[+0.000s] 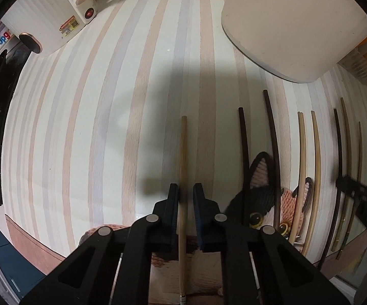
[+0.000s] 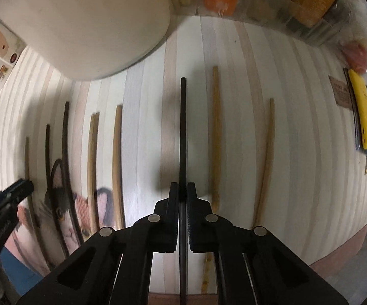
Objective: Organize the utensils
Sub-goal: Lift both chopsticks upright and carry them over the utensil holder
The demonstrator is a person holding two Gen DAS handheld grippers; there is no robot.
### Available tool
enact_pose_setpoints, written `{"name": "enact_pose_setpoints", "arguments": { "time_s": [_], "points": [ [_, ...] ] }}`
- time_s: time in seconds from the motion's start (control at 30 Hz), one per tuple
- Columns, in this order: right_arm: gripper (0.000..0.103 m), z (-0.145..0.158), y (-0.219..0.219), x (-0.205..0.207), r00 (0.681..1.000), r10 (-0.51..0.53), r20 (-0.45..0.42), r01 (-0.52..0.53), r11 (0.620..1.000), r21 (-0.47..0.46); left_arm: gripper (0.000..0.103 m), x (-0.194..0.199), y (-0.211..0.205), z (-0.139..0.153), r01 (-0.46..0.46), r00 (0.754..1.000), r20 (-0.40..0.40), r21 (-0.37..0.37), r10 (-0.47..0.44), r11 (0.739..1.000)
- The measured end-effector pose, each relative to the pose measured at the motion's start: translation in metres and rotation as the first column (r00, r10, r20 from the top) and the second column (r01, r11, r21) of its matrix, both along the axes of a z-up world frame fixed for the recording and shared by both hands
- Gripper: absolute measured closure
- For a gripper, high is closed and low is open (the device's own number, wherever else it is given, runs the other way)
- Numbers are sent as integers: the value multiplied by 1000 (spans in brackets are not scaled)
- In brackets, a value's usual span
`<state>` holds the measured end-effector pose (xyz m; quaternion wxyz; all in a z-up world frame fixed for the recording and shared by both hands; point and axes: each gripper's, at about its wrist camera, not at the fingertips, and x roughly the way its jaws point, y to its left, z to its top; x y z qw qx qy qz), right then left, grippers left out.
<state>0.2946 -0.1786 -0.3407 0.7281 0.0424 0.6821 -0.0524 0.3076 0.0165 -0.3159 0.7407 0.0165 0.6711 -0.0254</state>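
My left gripper (image 1: 185,193) stands around a light wooden chopstick (image 1: 183,152) with a small gap on each side; the stick runs forward between the fingers. My right gripper (image 2: 182,192) is shut on a black chopstick (image 2: 183,127) that points forward toward a large cream holder (image 2: 94,25). The holder also shows at the upper right of the left wrist view (image 1: 292,25). Several more light and dark chopsticks (image 2: 215,137) lie side by side on the striped table (image 2: 145,127), some across a cat-patterned mat (image 2: 63,216).
A white appliance (image 1: 53,17) stands at the back left. Clear boxes with orange packets (image 2: 297,7) line the back right. A yellow tool (image 2: 365,117) lies at the right edge. The table's front edge (image 2: 336,251) is close.
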Motion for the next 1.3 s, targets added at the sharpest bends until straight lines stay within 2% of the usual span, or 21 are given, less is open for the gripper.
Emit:
{"name": "enact_pose_setpoints", "arguments": {
  "time_s": [0.13, 0.27, 0.57, 0.9, 1.13, 1.3],
  "points": [
    [97, -1, 9, -32, 999, 15, -35, -14, 1000, 20, 94, 0, 1, 0, 5, 1000, 0, -3, -5, 1000],
    [97, -3, 10, -43, 999, 9, -45, -8, 1000, 22, 94, -1, -3, -2, 18, 1000, -1, -1, -18, 1000],
    [97, -10, 7, -32, 995, -15, -103, 16, 1000, 12, 93, 7, -9, -3, 50, 999, -21, 1, -50, 999],
    [96, -13, 24, 8, 991, 8, -133, -10, 1000, -20, 93, 10, -11, -4, 48, 999, -21, 0, -48, 999],
    [97, -5, 16, 3, 993, 0, -119, -2, 1000, -17, 99, 5, -3, -2, 11, 1000, 2, 23, -11, 1000],
    [97, 17, 8, -1, 999, -35, -39, 35, 999, 15, 99, -5, 3, 20, -1, 997, 74, 36, -1, 999]
  ]
}}
